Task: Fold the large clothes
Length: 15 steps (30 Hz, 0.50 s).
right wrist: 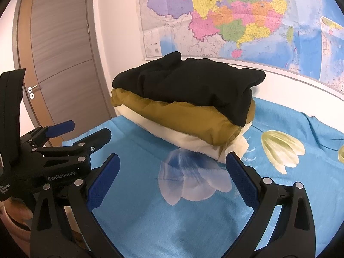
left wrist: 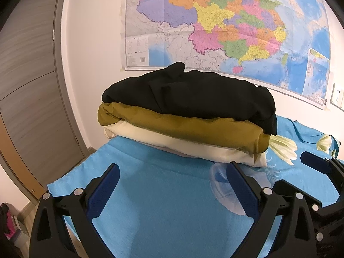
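Three folded garments are stacked on the blue flowered sheet (left wrist: 163, 204): a black one (left wrist: 193, 94) on top, a mustard one (left wrist: 182, 126) in the middle, and a cream one (left wrist: 172, 142) underneath. The right wrist view shows the same stack: black garment (right wrist: 193, 83), mustard garment (right wrist: 178, 120), cream garment (right wrist: 185, 142). My left gripper (left wrist: 173, 172) is open just short of the stack, with nothing between its fingers. My right gripper (right wrist: 173, 161) is open too, empty, close to the stack's near corner. Both grippers hover side by side over the sheet (right wrist: 172, 215).
A large coloured map (left wrist: 225, 21) hangs on the white wall behind the stack. A grey and wood door (right wrist: 60, 49) with a handle stands to the left. Wall sockets (left wrist: 337, 95) sit at far right. The left gripper (right wrist: 86, 132) shows in the right wrist view, at its left.
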Each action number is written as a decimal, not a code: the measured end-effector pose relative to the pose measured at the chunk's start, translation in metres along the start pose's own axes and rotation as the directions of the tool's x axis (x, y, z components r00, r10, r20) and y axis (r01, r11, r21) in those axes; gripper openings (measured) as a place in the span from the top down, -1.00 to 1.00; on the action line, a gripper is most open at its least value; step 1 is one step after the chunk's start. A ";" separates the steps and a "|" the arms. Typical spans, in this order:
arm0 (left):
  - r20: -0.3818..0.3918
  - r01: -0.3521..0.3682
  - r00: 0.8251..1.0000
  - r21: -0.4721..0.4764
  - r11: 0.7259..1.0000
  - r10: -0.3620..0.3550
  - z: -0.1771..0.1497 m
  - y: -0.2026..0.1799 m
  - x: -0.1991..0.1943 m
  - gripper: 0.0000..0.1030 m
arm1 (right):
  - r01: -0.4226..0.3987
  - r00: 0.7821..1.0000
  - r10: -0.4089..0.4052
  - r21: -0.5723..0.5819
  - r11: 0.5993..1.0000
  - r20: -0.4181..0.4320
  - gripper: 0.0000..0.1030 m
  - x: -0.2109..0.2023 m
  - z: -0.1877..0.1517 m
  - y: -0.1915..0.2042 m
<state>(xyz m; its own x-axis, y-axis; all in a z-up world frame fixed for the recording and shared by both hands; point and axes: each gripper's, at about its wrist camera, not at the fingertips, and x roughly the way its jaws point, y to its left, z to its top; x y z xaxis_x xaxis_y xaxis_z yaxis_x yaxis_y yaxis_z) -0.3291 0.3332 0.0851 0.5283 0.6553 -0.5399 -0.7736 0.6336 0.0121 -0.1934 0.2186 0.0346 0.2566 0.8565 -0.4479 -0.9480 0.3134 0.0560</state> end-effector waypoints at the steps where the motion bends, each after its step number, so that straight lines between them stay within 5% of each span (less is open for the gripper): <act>1: 0.000 0.000 1.000 0.001 1.000 0.000 0.000 0.000 0.000 -0.87 | 0.000 1.000 0.000 0.001 1.000 0.000 -0.89 0.000 0.000 0.000; 15: -0.001 -0.001 1.000 -0.004 1.000 0.001 -0.003 0.000 0.000 -0.87 | -0.003 1.000 0.003 0.008 1.000 -0.004 -0.89 0.000 -0.001 -0.001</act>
<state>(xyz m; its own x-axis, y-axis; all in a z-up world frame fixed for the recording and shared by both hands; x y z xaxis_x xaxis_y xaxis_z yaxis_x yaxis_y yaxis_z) -0.3299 0.3315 0.0831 0.5269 0.6554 -0.5411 -0.7755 0.6312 0.0094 -0.1929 0.2186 0.0336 0.2529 0.8560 -0.4509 -0.9473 0.3137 0.0643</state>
